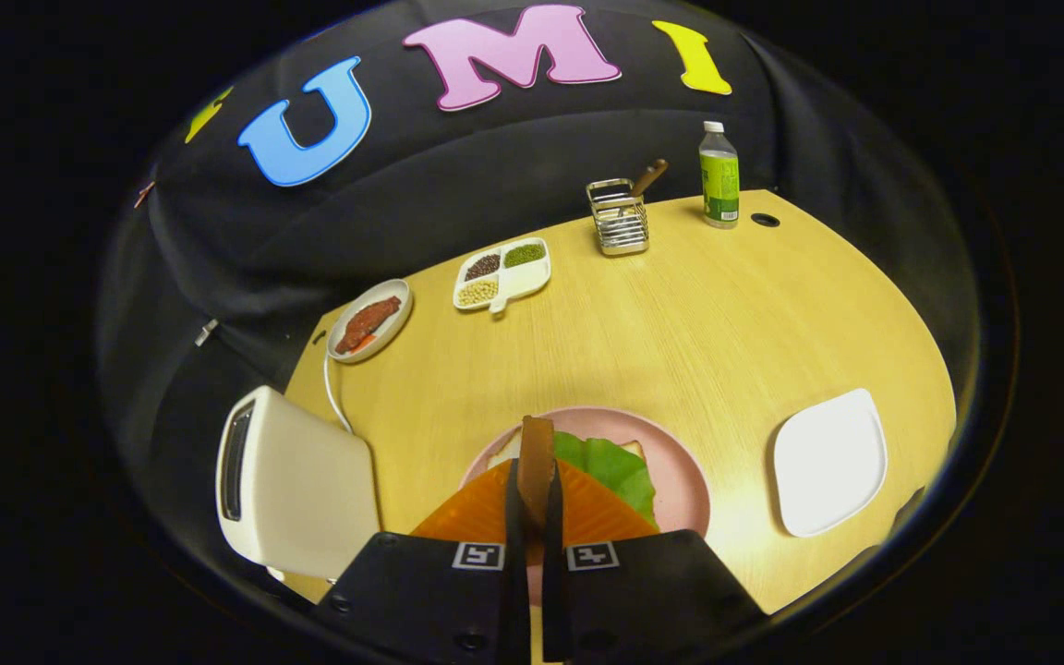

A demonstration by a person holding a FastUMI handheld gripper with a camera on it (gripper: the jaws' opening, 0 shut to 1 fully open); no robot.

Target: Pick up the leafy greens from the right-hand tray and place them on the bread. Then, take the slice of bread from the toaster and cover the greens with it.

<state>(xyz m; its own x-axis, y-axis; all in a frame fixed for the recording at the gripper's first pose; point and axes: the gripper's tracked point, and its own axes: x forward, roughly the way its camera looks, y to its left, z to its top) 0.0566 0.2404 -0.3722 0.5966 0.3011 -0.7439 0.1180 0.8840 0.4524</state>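
Light wood-grain table (680, 323) extends ahead of the jaws; far edge meets black cloth wall (458, 185). Cloth hangs in soft folds, draping down past the table's left edge. Round dark grommet hole (765, 220) in tabletop near the far right corner, well beyond the jaws. White cable (333, 392) runs along the left edge of the table, ahead-left of the jaws. Lighting from above: bright glare patch on wood ahead-right of the jaws.

Pink plate (680, 462), green leafy greens (620, 466), white toaster (301, 494), yellow wood-grain table (698, 314)
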